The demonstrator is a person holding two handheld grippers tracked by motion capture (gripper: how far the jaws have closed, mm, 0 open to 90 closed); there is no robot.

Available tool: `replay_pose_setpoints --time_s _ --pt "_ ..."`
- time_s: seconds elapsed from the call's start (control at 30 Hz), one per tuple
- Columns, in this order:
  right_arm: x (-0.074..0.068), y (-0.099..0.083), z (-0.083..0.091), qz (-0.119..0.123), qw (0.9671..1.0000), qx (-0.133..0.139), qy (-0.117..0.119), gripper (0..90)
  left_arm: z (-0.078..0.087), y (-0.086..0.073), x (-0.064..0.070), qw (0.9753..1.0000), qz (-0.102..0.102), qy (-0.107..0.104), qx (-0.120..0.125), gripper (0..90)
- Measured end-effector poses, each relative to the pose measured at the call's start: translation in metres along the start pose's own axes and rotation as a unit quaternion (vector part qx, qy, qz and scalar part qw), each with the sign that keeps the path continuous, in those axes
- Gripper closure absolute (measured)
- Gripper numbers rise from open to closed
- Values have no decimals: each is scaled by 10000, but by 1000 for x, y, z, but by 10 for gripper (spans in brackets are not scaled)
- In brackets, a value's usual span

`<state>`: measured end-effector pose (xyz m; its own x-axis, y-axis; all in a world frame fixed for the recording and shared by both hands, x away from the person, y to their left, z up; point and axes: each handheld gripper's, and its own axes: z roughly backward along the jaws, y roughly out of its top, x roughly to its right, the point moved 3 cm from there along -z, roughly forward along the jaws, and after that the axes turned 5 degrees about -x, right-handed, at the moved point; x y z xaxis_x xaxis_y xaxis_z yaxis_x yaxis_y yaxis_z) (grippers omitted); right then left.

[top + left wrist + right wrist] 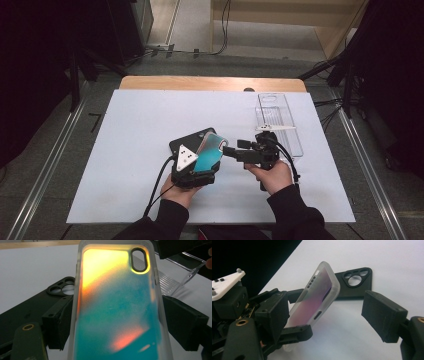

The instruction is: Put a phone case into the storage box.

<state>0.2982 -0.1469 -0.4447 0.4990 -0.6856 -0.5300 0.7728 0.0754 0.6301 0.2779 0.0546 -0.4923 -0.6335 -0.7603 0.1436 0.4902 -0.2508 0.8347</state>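
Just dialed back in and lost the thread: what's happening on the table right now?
A person works with a gripper in each hand. The left gripper is clamped on a translucent phone case with a teal and orange sheen, holding it tilted up off the white table. The right gripper is open, its jaws either side of the case's end, not yet closed. A black phone case lies flat behind, and a clear plastic tray sits to the right.

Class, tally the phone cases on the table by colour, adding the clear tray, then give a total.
Iridescent teal-orange phone case: 1
Black phone case: 1
Clear plastic tray: 1
Total: 3
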Motion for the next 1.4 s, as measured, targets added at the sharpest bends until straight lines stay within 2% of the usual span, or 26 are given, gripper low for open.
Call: replay_pose_setpoints --time_s 0.2,0.5,0.63,0.7,0.8,0.93,1.2,1.4 --pt "1 4 -9 -146 9998 -37 103 220 0 0 1 10000 20 -40 39 167" --pt "3 7 -21 -400 9989 -133 192 316 1 0 4 9999 88 -120 47 167" --pt "5 8 -25 -491 9984 -240 126 415 1 0 6 9995 234 -233 11 167" --pt "7 9 -27 -693 9969 -327 172 476 2 0 7 9994 225 -250 -5 167" --pt "10 10 -28 -857 9953 -399 233 573 2 1 9 9994 232 -272 1 167" --pt "9 11 -27 -890 9953 -304 250 725 2 1 10 9991 287 -305 -20 167" --pt "6 12 -22 -931 9950 -147 322 752 4 2 11 9991 242 -350 62 167" --pt "5 14 -20 -1019 9936 -202 442 764 5 3 11 9995 129 -300 37 165"
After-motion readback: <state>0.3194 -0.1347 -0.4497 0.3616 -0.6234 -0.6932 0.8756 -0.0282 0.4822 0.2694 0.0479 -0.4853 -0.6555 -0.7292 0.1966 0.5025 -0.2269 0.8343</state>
